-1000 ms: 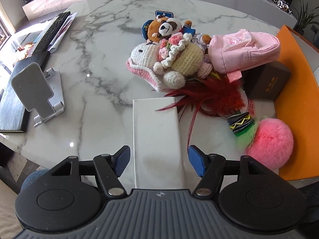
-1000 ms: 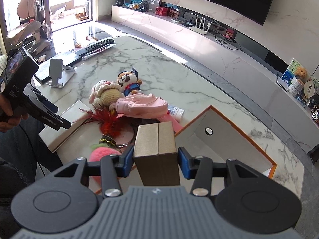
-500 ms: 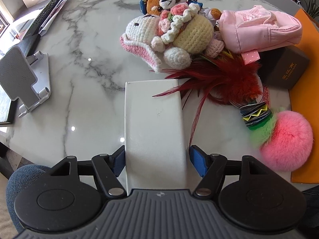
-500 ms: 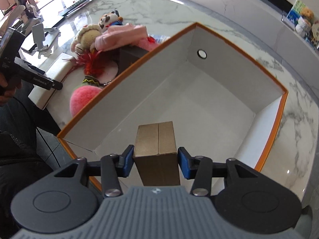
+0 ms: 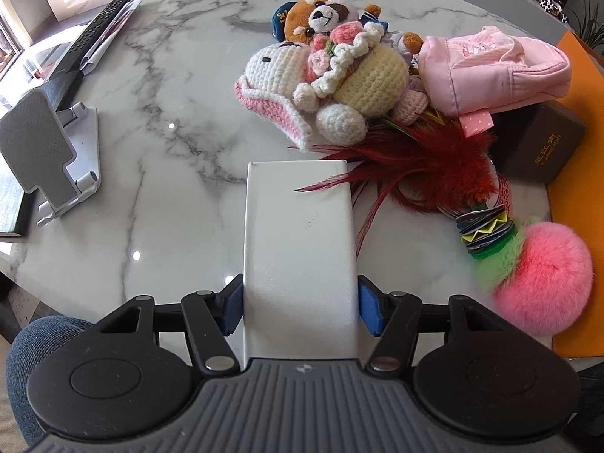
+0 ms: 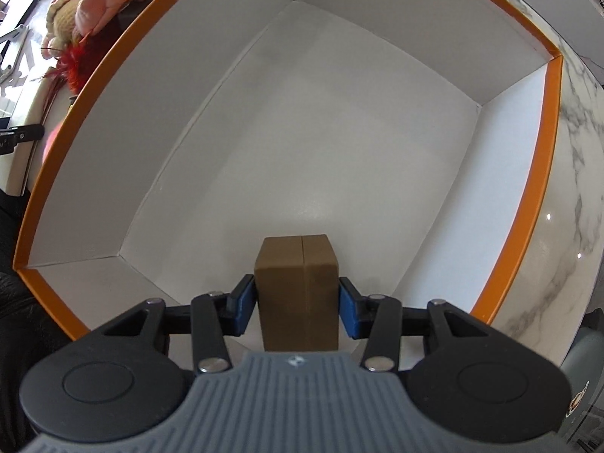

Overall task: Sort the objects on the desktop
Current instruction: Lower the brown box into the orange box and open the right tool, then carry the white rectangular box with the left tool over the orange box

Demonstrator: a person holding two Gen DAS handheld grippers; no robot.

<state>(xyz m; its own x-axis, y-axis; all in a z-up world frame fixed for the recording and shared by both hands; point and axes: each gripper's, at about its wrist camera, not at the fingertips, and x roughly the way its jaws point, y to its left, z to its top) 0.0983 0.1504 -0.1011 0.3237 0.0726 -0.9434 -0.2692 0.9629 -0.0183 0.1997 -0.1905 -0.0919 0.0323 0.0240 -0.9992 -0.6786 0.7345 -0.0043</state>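
A flat white box (image 5: 298,219) lies on the marble table (image 5: 170,113) near its front edge. My left gripper (image 5: 301,307) straddles its near end. The jaws are closing, and both blue pads (image 5: 234,305) touch the box's long sides. My right gripper (image 6: 296,304) points straight down into the white-lined orange box (image 6: 536,173). It is shut on a small brown carton (image 6: 296,264), held low above the box floor near the front wall. Whether the carton touches the floor I cannot tell.
A crochet bunny (image 5: 339,79), a bear plush (image 5: 321,15), a pink pouch (image 5: 490,68), a dark gift box (image 5: 536,143), a red feather charm (image 5: 434,162) and a pink pom-pom (image 5: 543,275) crowd the right. A phone stand (image 5: 49,154) and a remote (image 5: 94,45) lie left.
My left gripper slid forward around the white box and its jaws narrowed onto the box's sides. My right gripper tipped downward and sank with the brown carton into the orange box.
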